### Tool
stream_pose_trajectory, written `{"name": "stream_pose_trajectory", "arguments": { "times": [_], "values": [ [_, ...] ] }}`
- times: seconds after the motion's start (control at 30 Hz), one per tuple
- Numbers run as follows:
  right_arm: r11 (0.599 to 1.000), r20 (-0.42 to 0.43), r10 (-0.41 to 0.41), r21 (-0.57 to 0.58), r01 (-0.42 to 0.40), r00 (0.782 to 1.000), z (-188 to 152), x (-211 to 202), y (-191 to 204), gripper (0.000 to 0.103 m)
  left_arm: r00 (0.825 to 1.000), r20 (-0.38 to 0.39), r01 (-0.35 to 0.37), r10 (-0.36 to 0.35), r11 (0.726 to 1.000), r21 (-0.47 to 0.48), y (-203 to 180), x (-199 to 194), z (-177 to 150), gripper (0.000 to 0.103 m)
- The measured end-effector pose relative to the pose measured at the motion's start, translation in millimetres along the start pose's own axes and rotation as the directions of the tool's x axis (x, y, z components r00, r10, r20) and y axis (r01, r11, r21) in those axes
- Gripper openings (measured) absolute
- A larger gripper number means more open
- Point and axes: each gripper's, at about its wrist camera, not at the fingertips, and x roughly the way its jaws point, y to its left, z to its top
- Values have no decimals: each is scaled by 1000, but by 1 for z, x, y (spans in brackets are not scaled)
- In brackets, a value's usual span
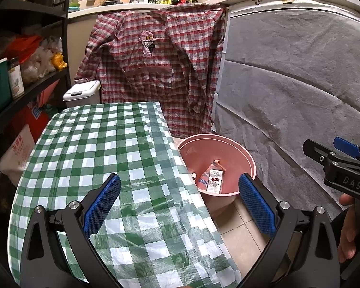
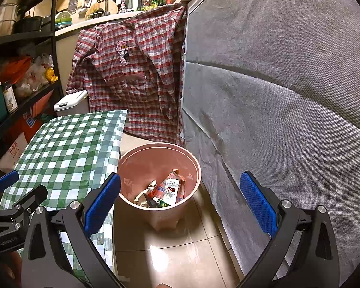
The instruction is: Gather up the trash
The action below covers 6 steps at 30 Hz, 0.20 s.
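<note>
step: looks like the tail end of collecting; trash already sits in the bin, table top shows none.
next move: judgement only, scan for leftover trash; if none, nothing to grab. Any new pick needs a gripper lowered onto the item and closed.
left gripper (image 1: 180,201): jaws wide apart, holding nothing; hovers over table edge, bin at its 1 o'clock.
right gripper (image 2: 180,201): jaws wide apart, empty; hangs above floor, bin straight ahead at 12 o'clock.
bin (image 2: 196,165): pink round bucket on tiled floor, just beside the table's right edge, near the grey cloth (image 2: 276,96) at 3 o'clock.
trash (image 2: 171,187): in bin bottom; white carton printed "1928", tilted, crumpled top; beside it crushed wrappers, a small dark-green piece. Exact count cannot be told.
table (image 1: 108,144): green-white check cover, glossy, wrinkled; no trash seen on it.
shirt (image 1: 156,60): red plaid, hangs behind bin at 12 o'clock.
hand (image 1: 350,230): person's, on the right gripper handle, at 3 o'clock in the left view.
risk: light crumpled items may slip from the pads.
</note>
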Motion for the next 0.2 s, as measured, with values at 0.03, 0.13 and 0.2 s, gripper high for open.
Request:
{"name": "stream_pose_trajectory", "arguments": {
  "times": [0.03, 0.13, 0.2],
  "values": [
    [1000, 0, 0, -1, 0, 1000, 0, 0, 1, 98, 1000, -5, -3, 3, 1000, -1, 0, 1, 0, 95],
    [1000, -1, 0, -4, 0, 1000, 1, 1, -2, 98, 1000, -19, -4, 4, 1000, -10, 3, 3, 0, 95],
    [1000, -2, -1, -3, 1, 1000, 1, 1, -4, 98, 1000, -20, -4, 4, 1000, -12, 5, 3, 0, 95]
  ]
}}
